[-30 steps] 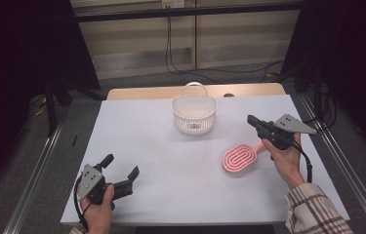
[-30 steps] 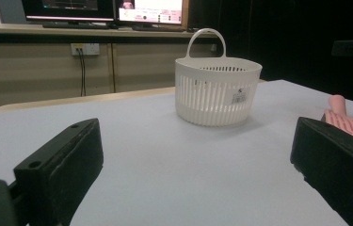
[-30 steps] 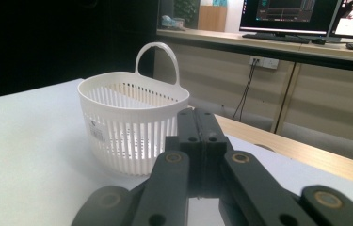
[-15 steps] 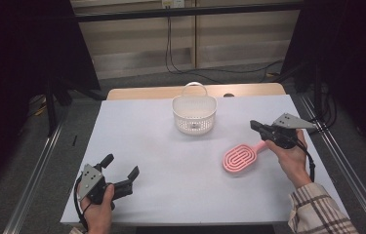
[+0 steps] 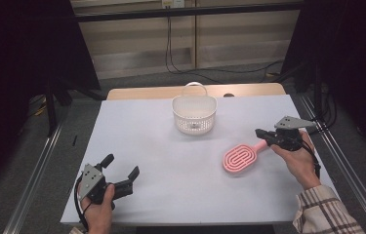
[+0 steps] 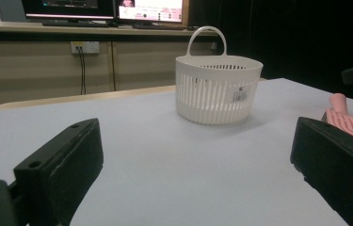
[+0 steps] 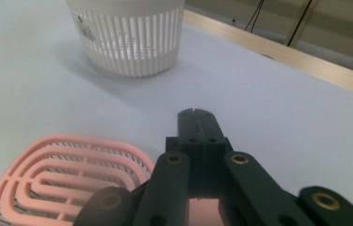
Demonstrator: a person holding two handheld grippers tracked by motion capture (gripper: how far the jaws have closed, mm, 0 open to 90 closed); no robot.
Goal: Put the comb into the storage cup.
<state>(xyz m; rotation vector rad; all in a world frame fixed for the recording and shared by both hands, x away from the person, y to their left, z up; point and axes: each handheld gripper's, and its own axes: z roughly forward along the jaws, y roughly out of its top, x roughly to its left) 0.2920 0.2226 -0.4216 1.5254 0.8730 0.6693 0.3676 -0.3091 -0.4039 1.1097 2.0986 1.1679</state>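
A person sits at a white table (image 5: 171,161) holding a two-jaw gripper in each hand.

The right gripper (image 5: 261,132), at the right side of the table in the high view, has its jaws pressed fully together. In the right gripper view the jaw tips (image 7: 196,117) meet with nothing between them, and a strip of pink shows lower down, under the gripper's body. Whether any part of the gripper pinches that pink piece cannot be told. A pink vented hairbrush (image 5: 240,157) lies flat on the table just beside and below this gripper, with its handle running up toward the jaws and its oval head pointing away, toward the middle of the table. The right hand (image 5: 297,163) sits behind the gripper.

The left gripper (image 5: 121,167) rests at the near left corner, its jaws spread wide and holding nothing. The left hand (image 5: 97,207) grips it from behind.

A white slatted basket (image 5: 194,113) with an upright loop handle stands well ahead of both grippers, nearer the right one, apart from the brush.
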